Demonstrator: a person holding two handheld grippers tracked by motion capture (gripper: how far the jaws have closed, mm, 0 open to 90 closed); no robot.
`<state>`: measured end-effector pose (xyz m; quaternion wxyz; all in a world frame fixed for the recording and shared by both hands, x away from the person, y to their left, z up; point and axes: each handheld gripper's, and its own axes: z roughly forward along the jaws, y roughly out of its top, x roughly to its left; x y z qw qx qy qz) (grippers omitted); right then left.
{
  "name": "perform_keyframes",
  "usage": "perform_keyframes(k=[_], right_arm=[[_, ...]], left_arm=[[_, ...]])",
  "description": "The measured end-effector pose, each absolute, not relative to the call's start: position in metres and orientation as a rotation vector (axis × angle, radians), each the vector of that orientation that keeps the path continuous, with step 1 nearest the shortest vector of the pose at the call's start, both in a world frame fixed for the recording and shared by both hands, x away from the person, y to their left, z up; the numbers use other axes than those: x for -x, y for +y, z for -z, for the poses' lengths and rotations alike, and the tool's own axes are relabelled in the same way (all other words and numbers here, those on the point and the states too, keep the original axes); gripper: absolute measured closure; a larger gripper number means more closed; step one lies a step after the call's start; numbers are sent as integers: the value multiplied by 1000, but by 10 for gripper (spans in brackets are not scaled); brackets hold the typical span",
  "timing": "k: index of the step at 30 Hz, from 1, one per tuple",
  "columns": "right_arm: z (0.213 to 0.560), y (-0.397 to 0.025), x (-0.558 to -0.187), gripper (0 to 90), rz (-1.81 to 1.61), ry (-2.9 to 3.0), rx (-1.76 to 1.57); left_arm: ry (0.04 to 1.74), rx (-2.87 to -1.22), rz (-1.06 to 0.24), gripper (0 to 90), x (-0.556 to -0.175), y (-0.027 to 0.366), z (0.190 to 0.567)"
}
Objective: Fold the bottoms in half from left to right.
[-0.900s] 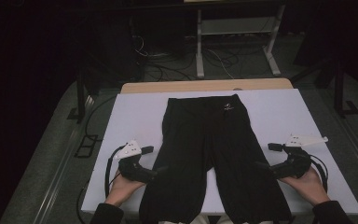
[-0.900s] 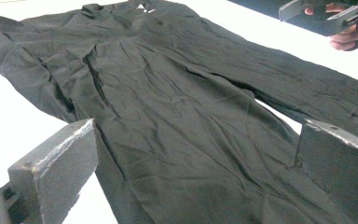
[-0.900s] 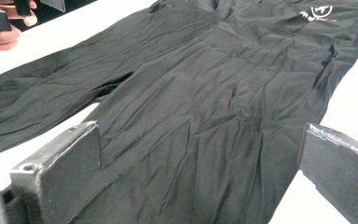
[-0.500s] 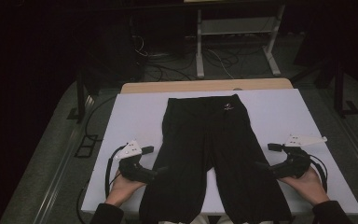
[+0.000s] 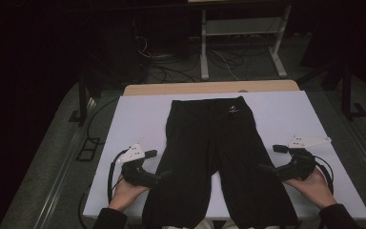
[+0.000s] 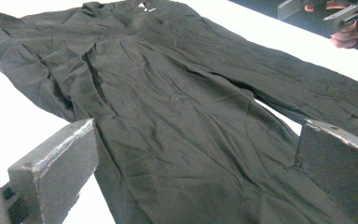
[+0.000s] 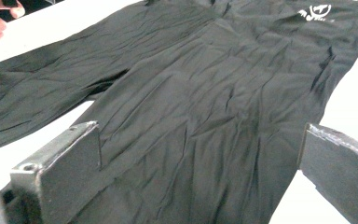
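L hand-held gripper [image 5: 164, 174]: jaws wide, holds nothing, black pants [image 5: 214, 157] leg edge at tips.
R hand-held gripper [image 5: 265, 167]: jaws wide, holds nothing, tips at other leg.

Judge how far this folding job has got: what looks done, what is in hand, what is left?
Done: the black trousers lie spread flat on the white table, waist at the far end. In hand: the left gripper and right gripper sit open at the outer edges of the legs, holding nothing. Left: probably gripping the cloth and every fold; none shows yet.
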<state>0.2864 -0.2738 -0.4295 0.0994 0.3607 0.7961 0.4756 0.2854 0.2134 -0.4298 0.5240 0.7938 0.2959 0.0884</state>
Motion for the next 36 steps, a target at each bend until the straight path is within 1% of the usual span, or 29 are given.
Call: perform_keyframes(k=[36], right_arm=[[386, -224, -318, 0, -1350, 2451, -921]], left_arm=[[718, -1890, -214, 0, -284, 215, 429]])
